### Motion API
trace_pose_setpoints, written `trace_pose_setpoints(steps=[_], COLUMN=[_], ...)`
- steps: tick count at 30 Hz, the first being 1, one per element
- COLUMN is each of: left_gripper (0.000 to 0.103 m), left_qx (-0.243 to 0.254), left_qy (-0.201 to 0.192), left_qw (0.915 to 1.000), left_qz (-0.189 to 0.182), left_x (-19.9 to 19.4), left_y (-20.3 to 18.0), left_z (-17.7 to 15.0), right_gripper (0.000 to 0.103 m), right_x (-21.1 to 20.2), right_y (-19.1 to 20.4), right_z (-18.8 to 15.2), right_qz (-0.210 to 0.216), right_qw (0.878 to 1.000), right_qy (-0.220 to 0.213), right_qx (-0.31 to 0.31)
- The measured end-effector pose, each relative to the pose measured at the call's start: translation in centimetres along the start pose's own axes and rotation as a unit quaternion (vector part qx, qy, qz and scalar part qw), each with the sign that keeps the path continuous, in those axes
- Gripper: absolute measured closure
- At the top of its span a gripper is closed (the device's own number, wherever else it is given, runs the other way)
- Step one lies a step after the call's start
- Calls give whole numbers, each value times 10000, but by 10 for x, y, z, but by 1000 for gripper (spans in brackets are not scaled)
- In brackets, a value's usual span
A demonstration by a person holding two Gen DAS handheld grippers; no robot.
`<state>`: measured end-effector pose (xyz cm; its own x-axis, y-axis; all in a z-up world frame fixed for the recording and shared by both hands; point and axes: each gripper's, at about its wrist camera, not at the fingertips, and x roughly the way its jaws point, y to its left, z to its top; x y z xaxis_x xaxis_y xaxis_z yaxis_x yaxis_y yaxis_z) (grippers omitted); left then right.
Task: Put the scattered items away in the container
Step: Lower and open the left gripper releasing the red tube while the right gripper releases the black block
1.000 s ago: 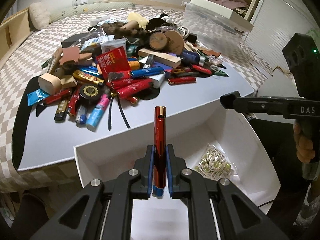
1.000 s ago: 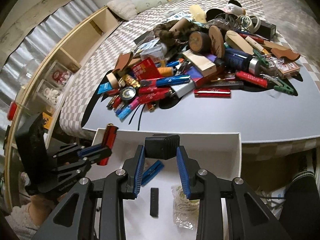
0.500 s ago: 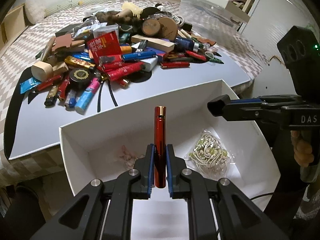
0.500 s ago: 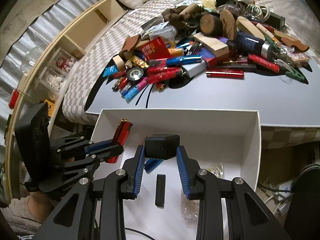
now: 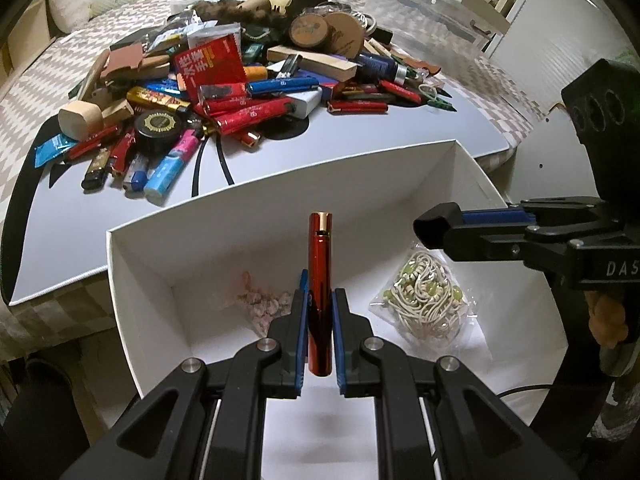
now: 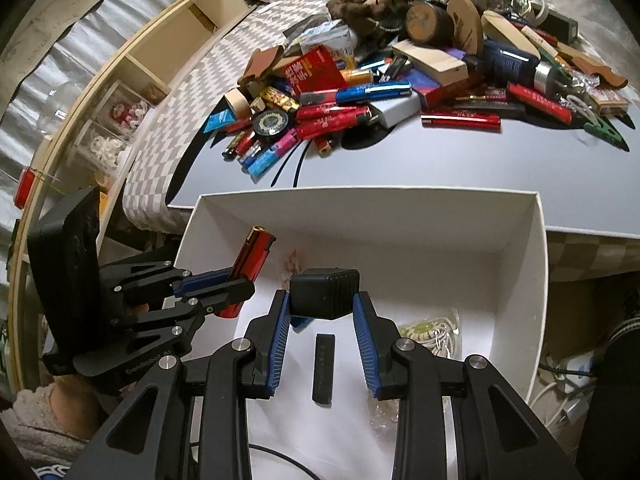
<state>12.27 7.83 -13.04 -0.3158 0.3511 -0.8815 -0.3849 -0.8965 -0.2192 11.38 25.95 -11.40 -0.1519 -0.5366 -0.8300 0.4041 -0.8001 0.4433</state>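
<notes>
Lighter (image 5: 320, 292), red metal with a gold cap, pinched upright between the narrow blue pads of the left gripper (image 5: 320, 334), held above the open white box (image 5: 256, 216) and inside its rim. Black cube (image 6: 324, 293), small and ribbed on one face, clamped at the tips of the right gripper (image 6: 323, 322), also above the white box, nearer its right half. Already lying on the box floor: a bag of beaded cord (image 5: 424, 300), a pinkish packet (image 5: 264, 304), a flat black stick (image 6: 322, 362) and part of a blue lighter (image 6: 301, 321) under the cube.

Step in hand, by the look of it: the drop-off, both loads carried over the box and neither yet released. Next move calls for lowering a little and spreading the pads so each item falls clear of the walls; the lighter, upright and smooth, likely to topple and slide on landing, so best let go low. Cube better freed away from the cord bag to avoid bouncing.

Beyond the far wall of the box, on the grey mat (image 5: 280, 160), the big heap (image 5: 248, 68) of lighters, wood blocks, round tins and packets untouched, so most of the tidying remains: many more trips from heap to box.
</notes>
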Motion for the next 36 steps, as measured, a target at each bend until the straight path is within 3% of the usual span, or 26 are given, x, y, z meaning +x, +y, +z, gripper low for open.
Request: trace_pose_setpoints(steps=[36], left_gripper=[91], left_qx=[-233], left_qy=[443], left_qw=[9987], left_qz=[57], left_x=[19], left_y=[9], left_z=[-7], right_gripper=[70], right_x=[35], right_y=[-36], right_z=[-16], right_qz=[131], right_qw=[9956], right_qy=[559], right_qx=[734])
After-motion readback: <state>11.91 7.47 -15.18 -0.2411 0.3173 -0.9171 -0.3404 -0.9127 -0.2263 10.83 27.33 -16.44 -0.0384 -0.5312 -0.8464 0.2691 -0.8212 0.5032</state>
